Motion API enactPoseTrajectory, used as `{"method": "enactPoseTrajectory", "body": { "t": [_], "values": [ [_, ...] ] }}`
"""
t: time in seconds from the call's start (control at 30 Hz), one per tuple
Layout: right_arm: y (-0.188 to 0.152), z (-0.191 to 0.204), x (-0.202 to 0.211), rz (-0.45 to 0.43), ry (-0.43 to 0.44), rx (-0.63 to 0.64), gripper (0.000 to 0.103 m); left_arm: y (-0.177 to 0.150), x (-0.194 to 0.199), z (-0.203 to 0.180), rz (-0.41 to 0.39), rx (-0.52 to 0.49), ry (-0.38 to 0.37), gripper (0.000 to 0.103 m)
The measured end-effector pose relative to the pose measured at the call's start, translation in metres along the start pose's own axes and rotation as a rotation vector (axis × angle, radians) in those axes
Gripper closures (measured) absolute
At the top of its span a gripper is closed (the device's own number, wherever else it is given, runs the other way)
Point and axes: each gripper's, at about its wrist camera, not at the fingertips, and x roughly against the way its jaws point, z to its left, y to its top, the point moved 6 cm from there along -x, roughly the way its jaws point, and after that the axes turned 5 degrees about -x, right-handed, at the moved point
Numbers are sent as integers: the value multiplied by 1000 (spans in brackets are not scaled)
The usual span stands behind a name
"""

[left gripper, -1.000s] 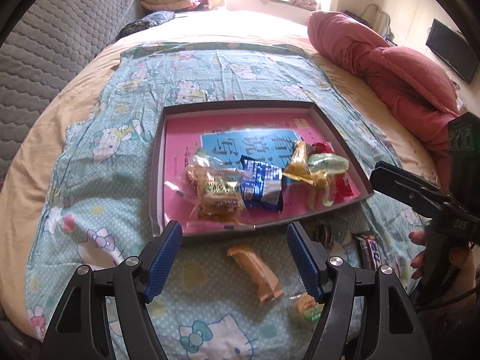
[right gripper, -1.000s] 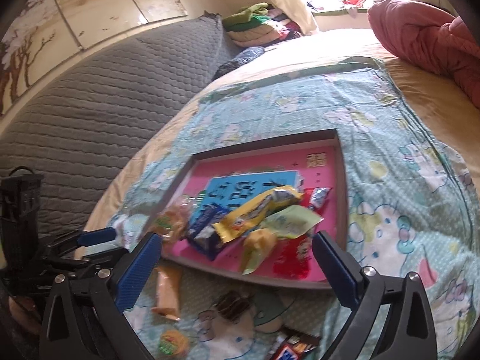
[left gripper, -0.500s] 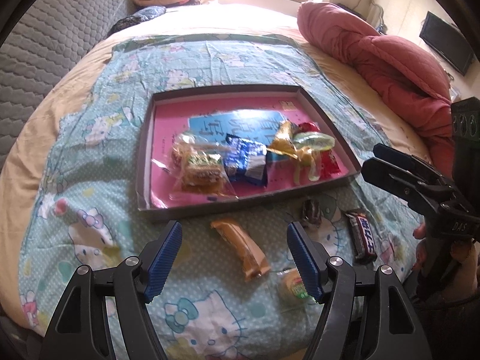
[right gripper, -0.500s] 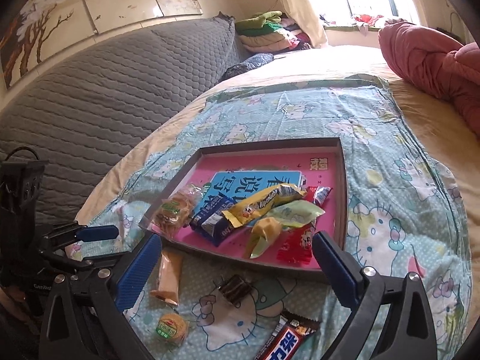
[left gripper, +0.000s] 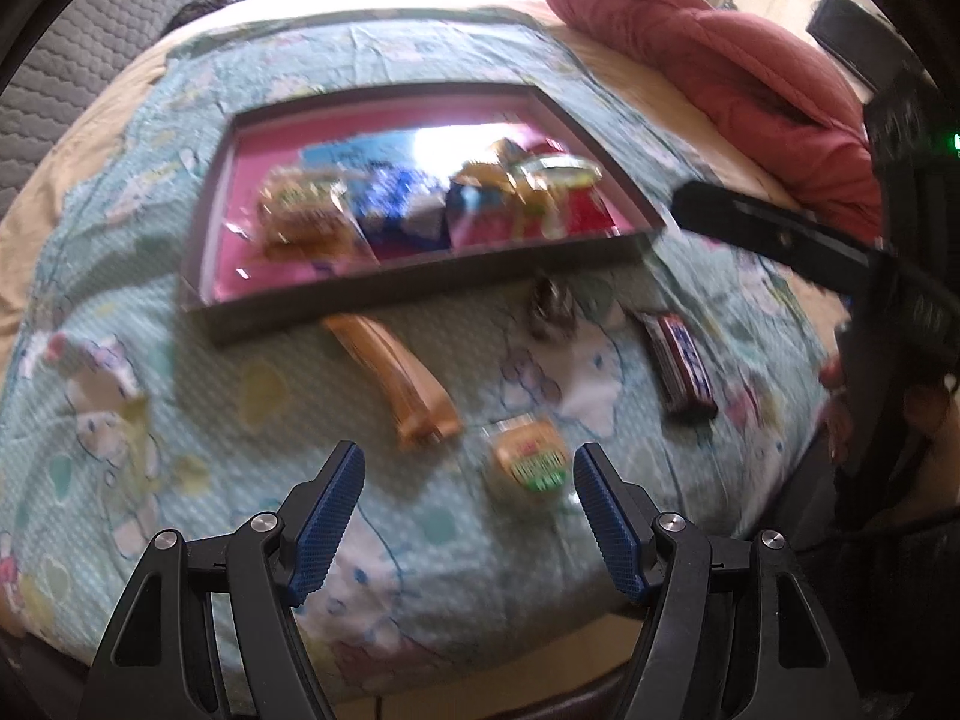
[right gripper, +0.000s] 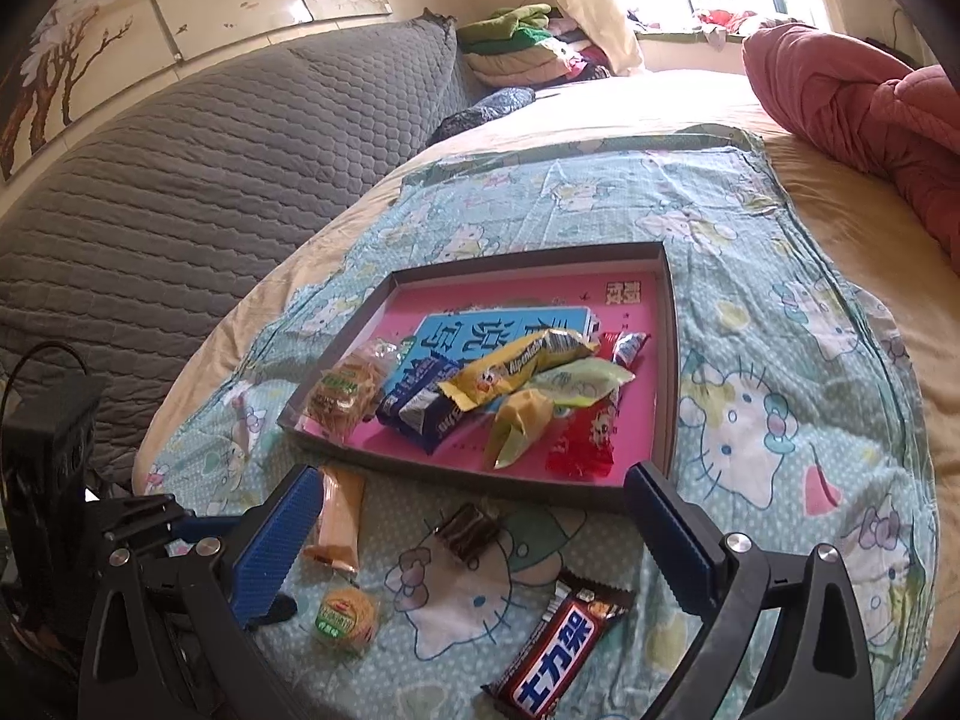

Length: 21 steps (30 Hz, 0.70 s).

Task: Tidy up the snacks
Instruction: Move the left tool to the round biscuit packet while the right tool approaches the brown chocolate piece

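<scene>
A shallow pink-lined tray (right gripper: pixel 667 396) (left gripper: pixel 207 240) lies on the Hello Kitty cloth with several wrapped snacks inside. In front of it lie an orange wafer pack (left gripper: pixel 393 375) (right gripper: pixel 339 513), a small dark candy (left gripper: pixel 549 309) (right gripper: pixel 467 531), a chocolate bar (left gripper: pixel 681 360) (right gripper: pixel 561 639) and a round green-labelled biscuit (left gripper: pixel 531 459) (right gripper: pixel 347 615). My left gripper (left gripper: pixel 468 522) is open and empty, hovering just short of the biscuit. My right gripper (right gripper: pixel 474 540) is open and empty above the dark candy; it also shows at the right of the left wrist view (left gripper: pixel 780 237).
The cloth (right gripper: pixel 750 420) covers a beige bed. A red quilt (right gripper: pixel 858 102) lies at the far right, a grey quilted headboard (right gripper: pixel 180 180) at the left, folded clothes (right gripper: pixel 522 42) at the back. The bed's front edge (left gripper: pixel 480 672) is just below my left gripper.
Both grippers have pulled back toward the bed's front edge, so the tray sits farther away and the loose snacks have come into fuller view. Both stay open. The left view is now motion-blurred.
</scene>
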Motion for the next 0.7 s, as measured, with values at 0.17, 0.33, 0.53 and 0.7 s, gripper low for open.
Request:
{"method": "enactPoseTrajectory", "body": {
  "t": [0.17, 0.33, 0.53, 0.7],
  "values": [
    [-9, 5, 0, 24, -14, 24, 2, -9, -8, -7, 29, 3, -22, 29],
    [-16, 8, -3, 52, -24, 40, 2, -12, -16, -9, 52, 51, -62, 29],
    [-20, 14, -10, 74, -38, 79, 2, -13, -27, -14, 67, 81, -88, 29],
    [-26, 16, -23, 110, -59, 125, 4, -13, -35, -19, 69, 94, -103, 29]
  ]
}}
